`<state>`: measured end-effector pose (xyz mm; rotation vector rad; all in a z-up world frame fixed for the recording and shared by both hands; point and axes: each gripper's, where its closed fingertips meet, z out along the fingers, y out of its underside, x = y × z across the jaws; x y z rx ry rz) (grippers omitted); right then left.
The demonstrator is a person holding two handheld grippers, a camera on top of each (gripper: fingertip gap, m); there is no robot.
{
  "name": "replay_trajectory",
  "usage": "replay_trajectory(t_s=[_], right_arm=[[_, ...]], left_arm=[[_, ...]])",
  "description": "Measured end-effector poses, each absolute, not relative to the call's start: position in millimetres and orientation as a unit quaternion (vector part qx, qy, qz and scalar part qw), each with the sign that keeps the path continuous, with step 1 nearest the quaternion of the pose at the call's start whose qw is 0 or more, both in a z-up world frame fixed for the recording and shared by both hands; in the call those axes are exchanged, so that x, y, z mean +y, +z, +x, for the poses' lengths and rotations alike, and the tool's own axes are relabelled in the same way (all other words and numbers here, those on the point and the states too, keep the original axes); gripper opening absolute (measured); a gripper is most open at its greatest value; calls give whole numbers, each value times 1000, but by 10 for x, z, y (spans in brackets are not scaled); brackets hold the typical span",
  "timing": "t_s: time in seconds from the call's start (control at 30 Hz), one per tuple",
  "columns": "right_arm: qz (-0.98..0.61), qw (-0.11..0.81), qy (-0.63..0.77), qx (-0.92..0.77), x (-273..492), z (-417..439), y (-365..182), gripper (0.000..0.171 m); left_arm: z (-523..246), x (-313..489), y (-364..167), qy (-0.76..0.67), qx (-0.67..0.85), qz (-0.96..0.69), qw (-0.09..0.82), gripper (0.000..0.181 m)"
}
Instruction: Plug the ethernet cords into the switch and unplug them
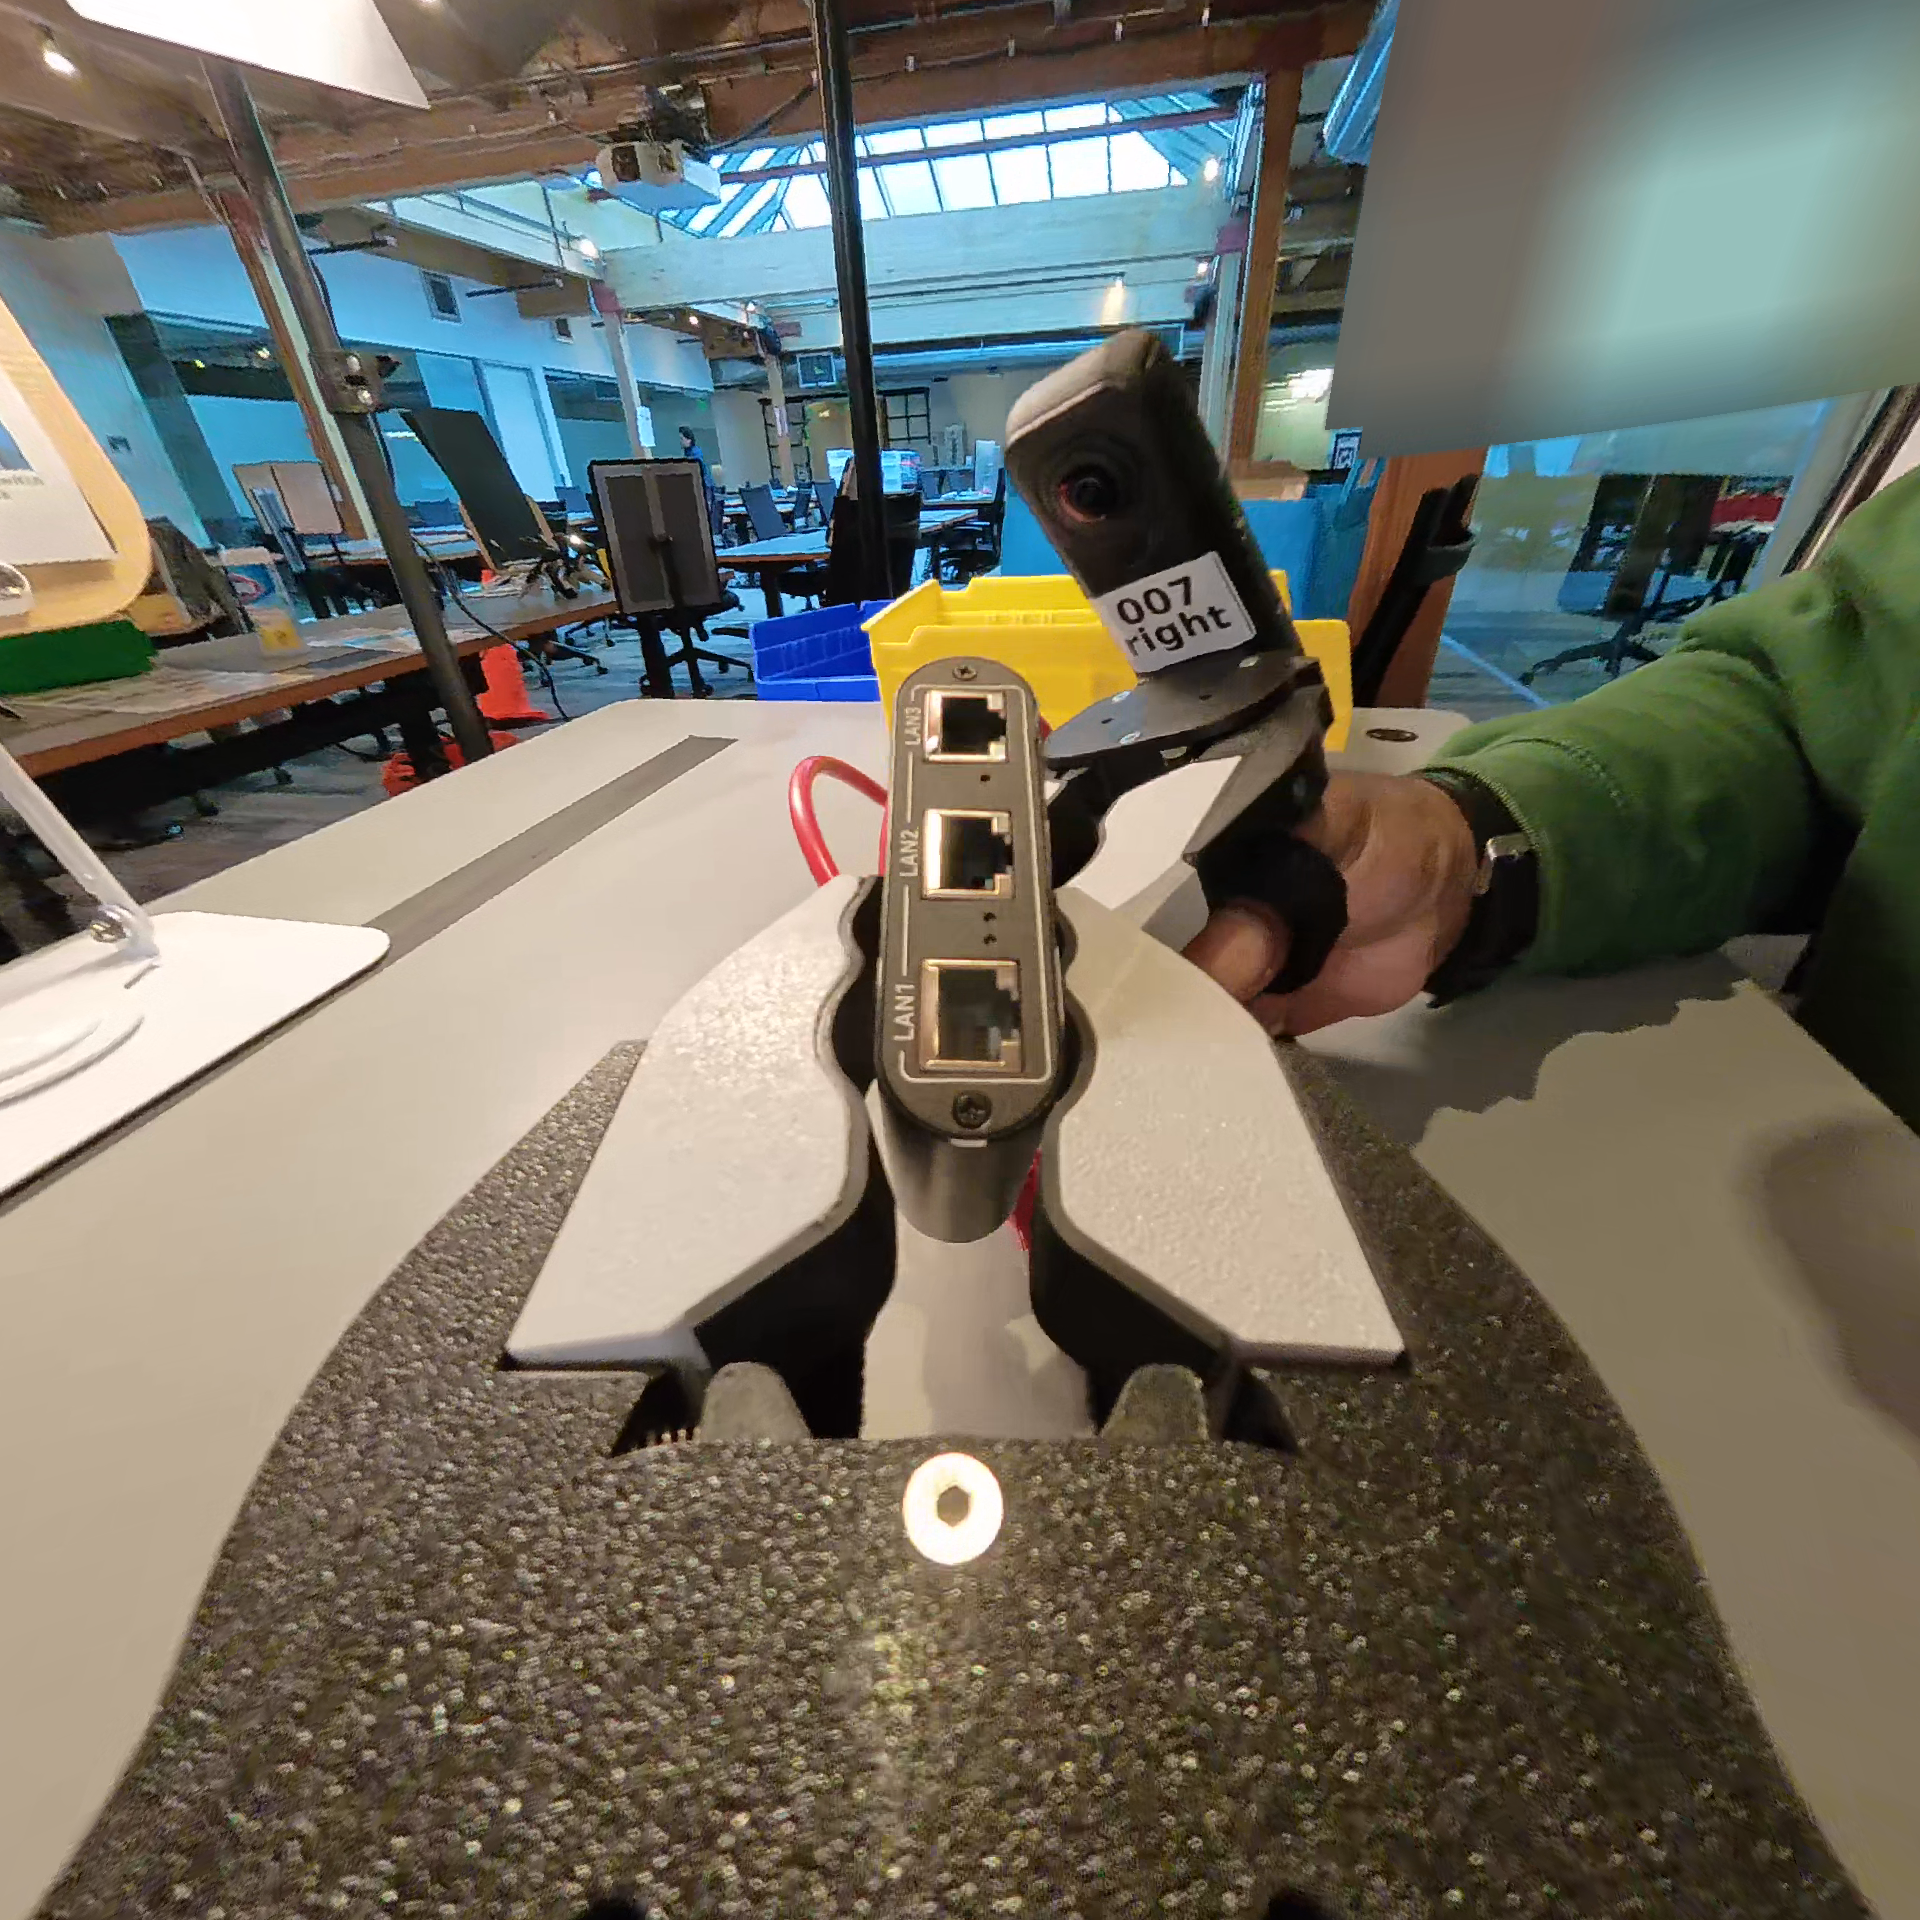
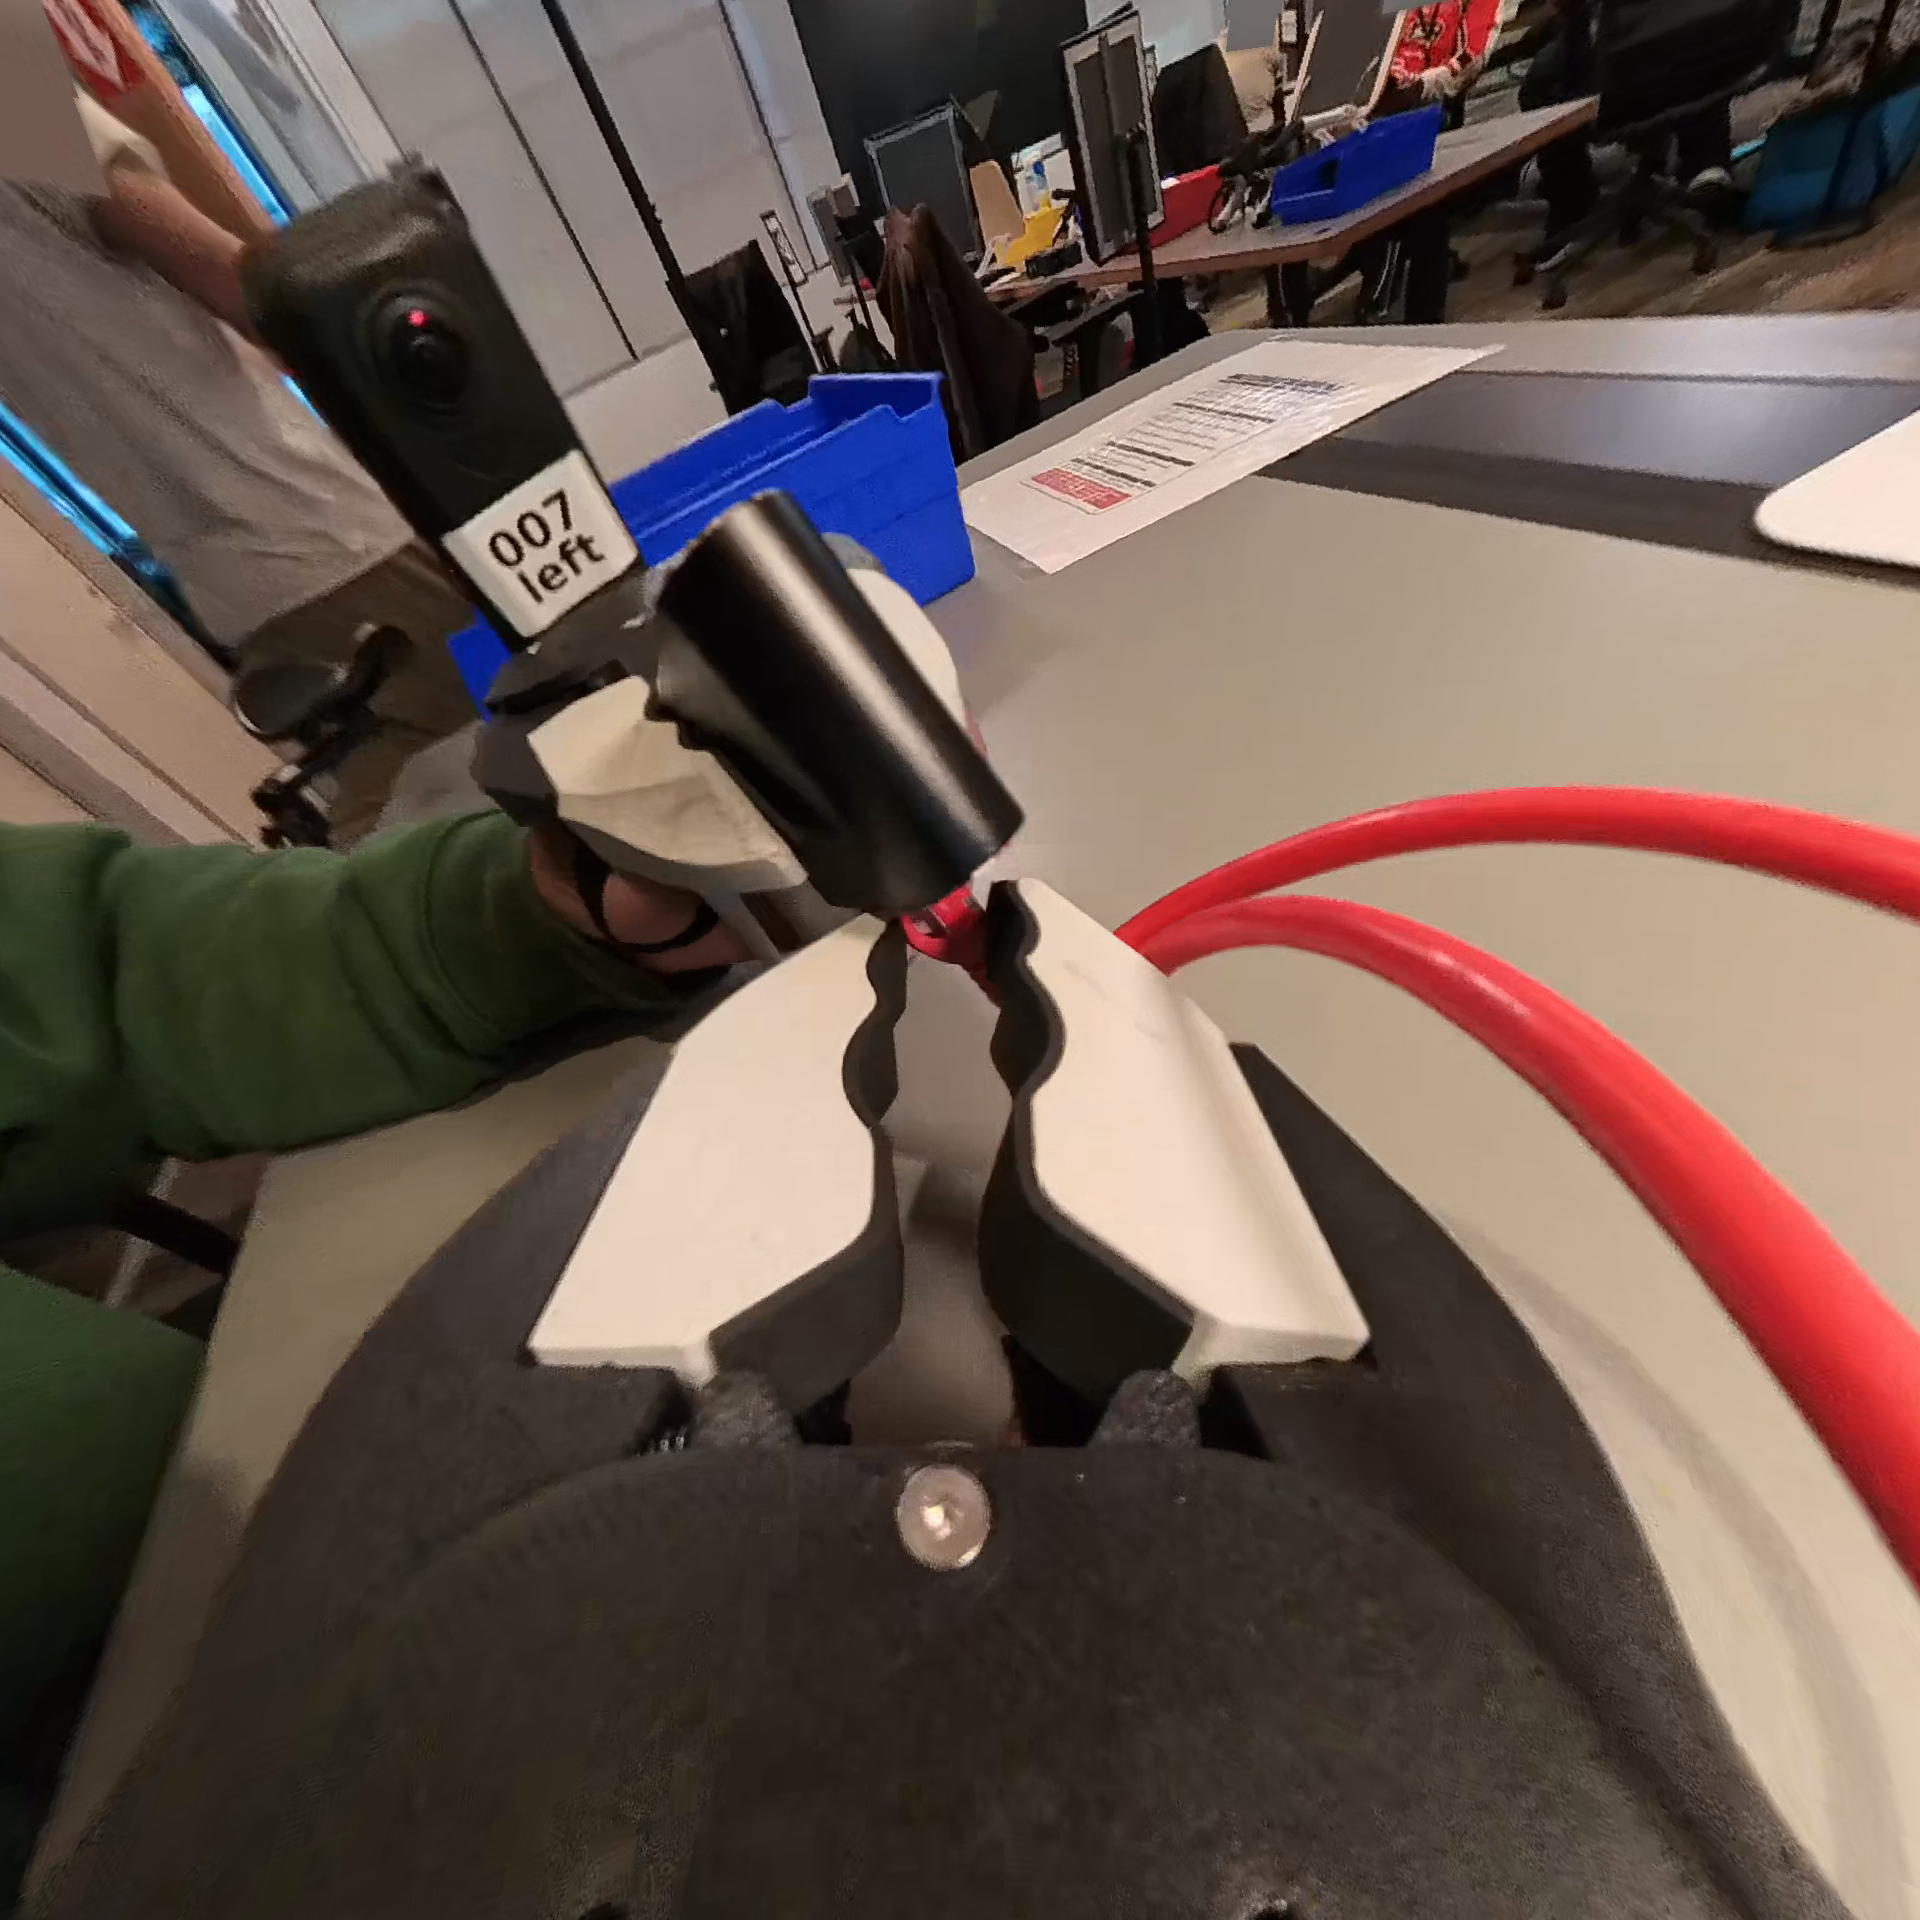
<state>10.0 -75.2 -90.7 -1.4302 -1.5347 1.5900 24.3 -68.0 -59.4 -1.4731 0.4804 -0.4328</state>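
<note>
The left gripper [image 1: 961, 997] clamps a black switch [image 1: 971, 914], held upright off the grey table [image 1: 436, 1060], port face toward the camera. All three ports are empty. A red cord [image 1: 816, 831] loops behind the switch. Beyond it to the right, the right gripper [image 1: 1164, 748], in a hand [image 1: 1340, 914] with a green sleeve [image 1: 1704, 748], points toward the switch's back. Yellow [image 1: 997, 644] and blue bins [image 1: 805, 655] stand at the table's far edge.

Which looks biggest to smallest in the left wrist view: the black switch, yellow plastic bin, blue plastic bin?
1. Black switch, though its nearness to the camera inflates it.
2. Yellow plastic bin, partly hidden.
3. Blue plastic bin, only partly visible, so unsure.
</note>
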Motion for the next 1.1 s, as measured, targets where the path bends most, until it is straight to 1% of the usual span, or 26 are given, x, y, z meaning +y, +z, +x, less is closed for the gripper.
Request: replay_trajectory(t_s=[0.1,0.17,0.37,0.5,0.67,0.77,0.87,0.9,0.97,1.03,1.07,1.1], right_arm=[[-531,237,599,-550,-746,98,-904,15],[-525,248,597,-554,-741,101,-892,15],[-526,266,582,-560,-740,103,-860,15],[-549,228,614,-519,-729,101,-882,14],[-521,284,585,-553,-721,108,-844,14],[-498,346,530,-593,-695,100,-854,15],[-497,349,529,-593,-670,96,-838,14],[-501,341,537,-587,-663,96,-831,14],[-526,278,590,-546,-666,99,-833,13],[-543,221,629,-510,-674,97,-865,12],[-546,204,643,-497,-679,99,-870,11],[-566,214,635,-479,-584,86,-903,12]], left_arm=[[241,-677,-592,-173,224,-655,700,28],[249,-683,-582,-163,231,-649,706,29],[232,-691,-538,-200,212,-642,709,28],[248,-682,-571,-138,237,-645,713,28],[262,-702,-549,-112,254,-639,717,28],[235,-685,-565,-150,228,-645,714,28],[198,-656,-553,-196,193,-653,706,28],[195,-652,-551,-199,188,-654,705,28],[202,-655,-559,-179,197,-655,708,28],[235,-668,-594,-111,243,-652,709,27],[260,-695,-591,-74,274,-643,711,28],[314,-778,-531,-66,307,-620,719,28]])
